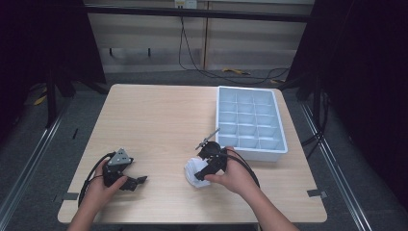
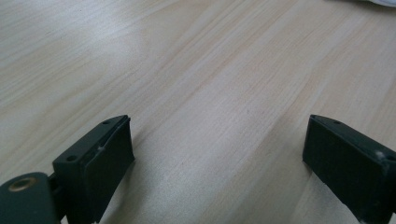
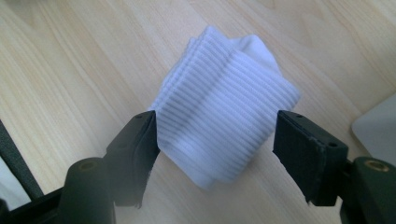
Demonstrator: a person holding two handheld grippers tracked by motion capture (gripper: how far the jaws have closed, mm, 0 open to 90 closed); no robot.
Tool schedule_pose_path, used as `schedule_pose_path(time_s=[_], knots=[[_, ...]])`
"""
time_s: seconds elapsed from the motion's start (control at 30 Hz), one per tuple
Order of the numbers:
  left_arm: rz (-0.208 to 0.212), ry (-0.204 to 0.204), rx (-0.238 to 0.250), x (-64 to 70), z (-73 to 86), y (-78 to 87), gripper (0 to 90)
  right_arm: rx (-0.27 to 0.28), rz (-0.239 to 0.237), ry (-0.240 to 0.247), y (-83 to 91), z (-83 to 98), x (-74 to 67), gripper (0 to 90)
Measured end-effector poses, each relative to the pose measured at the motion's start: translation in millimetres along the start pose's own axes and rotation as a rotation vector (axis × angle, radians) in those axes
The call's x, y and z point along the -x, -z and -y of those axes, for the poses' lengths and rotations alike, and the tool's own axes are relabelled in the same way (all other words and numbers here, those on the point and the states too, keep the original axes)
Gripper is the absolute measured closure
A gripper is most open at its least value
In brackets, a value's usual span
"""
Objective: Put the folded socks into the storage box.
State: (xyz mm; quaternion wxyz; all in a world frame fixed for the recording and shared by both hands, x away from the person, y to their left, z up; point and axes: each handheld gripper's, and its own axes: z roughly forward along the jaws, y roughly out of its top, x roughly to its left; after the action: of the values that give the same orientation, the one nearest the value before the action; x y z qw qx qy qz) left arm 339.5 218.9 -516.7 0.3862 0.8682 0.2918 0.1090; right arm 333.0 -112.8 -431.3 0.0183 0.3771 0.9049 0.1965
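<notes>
Dark curtains flank a pale wooden table [image 1: 159, 125], the landmark here. On its far right stands a blue-white compartment tray [image 1: 250, 122], every cell bare. Near the table's front, right of centre, lies a folded white sock [image 3: 224, 126]. The right gripper [image 3: 215, 140] straddles it, jaws wide: the left pad touches the fabric, the other stands apart, so nothing is gripped yet. At the table's front left, the left gripper [image 2: 217, 154] gapes empty. Grasping and placing the sock in the tray probably both remain.
</notes>
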Motion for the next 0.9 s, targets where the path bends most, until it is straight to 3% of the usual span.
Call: schedule_pose_path(time_s=[0.2, 0.63, 0.73, 0.8, 0.9], knots=[[0.0, -0.001, -0.001, 0.0, 0.0, 0.0, 8.2, 0.003, -0.018, -0.02, -7.1, -1.1, 1.9, 29.5], [0.0, 0.0, -0.001, 0.0, 0.0, 0.0, 8.2, 0.005, -0.022, 0.021, -5.7, -2.4, -5.9, 30.1], [0.0, 0.0, -0.001, 0.0, 0.0, 0.1, 8.2, 0.019, -0.037, 0.04, -3.5, -5.2, -9.3, 35.4], [0.0, 0.0, -0.003, 0.0, -0.1, 0.2, 8.1, 0.037, -0.069, 0.054, -1.5, -7.9, -13.6, 51.3], [0.0, 0.0, -0.002, 0.0, 0.0, 0.1, 8.1, 0.007, -0.104, 0.082, -5.9, -11.2, -20.7, 53.1]])
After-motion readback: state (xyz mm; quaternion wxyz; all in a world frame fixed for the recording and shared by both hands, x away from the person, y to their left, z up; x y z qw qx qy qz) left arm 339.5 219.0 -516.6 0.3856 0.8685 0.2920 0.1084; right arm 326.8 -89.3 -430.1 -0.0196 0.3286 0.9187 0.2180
